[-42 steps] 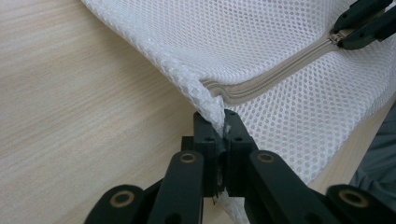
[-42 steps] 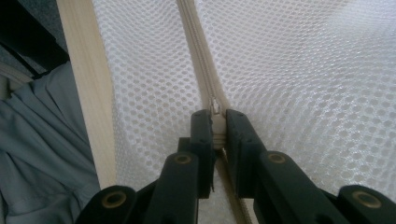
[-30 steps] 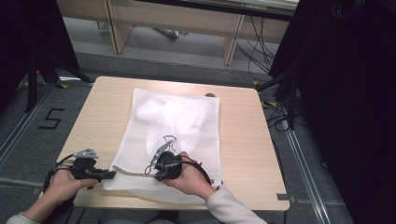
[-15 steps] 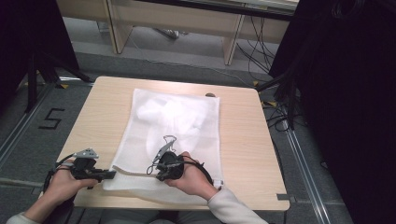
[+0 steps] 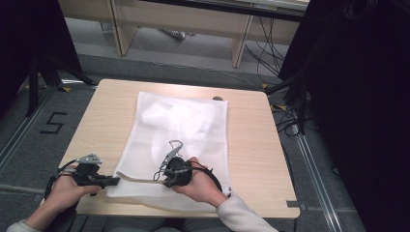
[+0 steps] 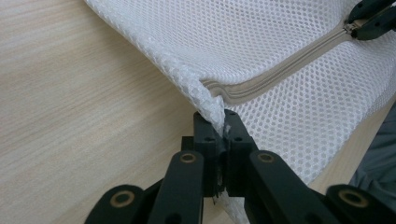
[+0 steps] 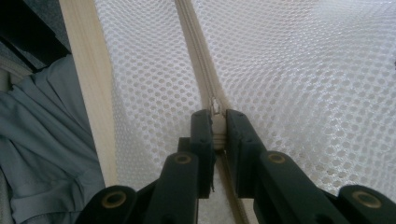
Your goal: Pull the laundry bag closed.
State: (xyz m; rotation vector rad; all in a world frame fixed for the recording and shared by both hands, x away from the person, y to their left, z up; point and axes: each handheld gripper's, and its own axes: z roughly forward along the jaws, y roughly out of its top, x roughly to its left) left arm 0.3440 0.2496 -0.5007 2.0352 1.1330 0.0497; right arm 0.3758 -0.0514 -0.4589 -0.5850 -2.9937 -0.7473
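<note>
A white mesh laundry bag (image 5: 183, 130) lies flat on the wooden table (image 5: 256, 140), with something white inside it. A beige zipper (image 6: 280, 70) runs along its near edge. My left gripper (image 5: 116, 181) is shut on the bag's near left corner (image 6: 212, 109), holding the mesh lifted a little off the table. My right gripper (image 5: 167, 176) is shut on the zipper pull (image 7: 216, 109), partway along the zipper, with the mesh spreading to both sides of its jaws. In the left gripper view, the right gripper (image 6: 373, 18) shows at the top right on the zipper.
The table's near edge (image 7: 88, 84) runs close behind the bag, with the person's grey clothing (image 7: 46, 154) below it. Bare tabletop lies left of the bag (image 6: 70, 93). Desk legs and cables stand on the floor beyond the table (image 5: 241, 43).
</note>
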